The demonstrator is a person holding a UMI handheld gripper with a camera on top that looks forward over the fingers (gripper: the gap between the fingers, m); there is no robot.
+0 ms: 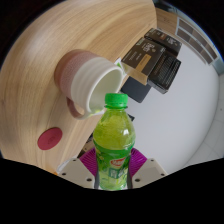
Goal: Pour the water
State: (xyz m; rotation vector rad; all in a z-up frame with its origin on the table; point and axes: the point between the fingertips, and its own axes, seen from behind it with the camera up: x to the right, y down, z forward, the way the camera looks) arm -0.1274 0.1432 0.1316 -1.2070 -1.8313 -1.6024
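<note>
Gripper view looks down along the two fingers onto a tabletop, with the gripper (113, 172) held low and pointing forward over the wood. A green bottle (114, 145) with a green screw cap stands upright between the fingers, its label facing the camera and its lower body filling the space between the magenta pads (90, 165). The pads sit tight against the bottle on both sides, so the fingers appear to be pinching it, though the contact at the very base is hidden by the bottle itself. Just beyond the bottle's cap, a white cup (88, 80) with a pinkish outer wall rests on the table, its open mouth tipped toward the camera; what is inside cannot be made out. To the left of the bottle, apart from it, a small dark red round disc (48, 139) lies flat on the surface. The surface is a light wooden table (90, 30) with a visible grain and a curved edge. Past that edge, to the right of the cup, stands a dark boxy device (155, 60) over a pale grey floor.
</note>
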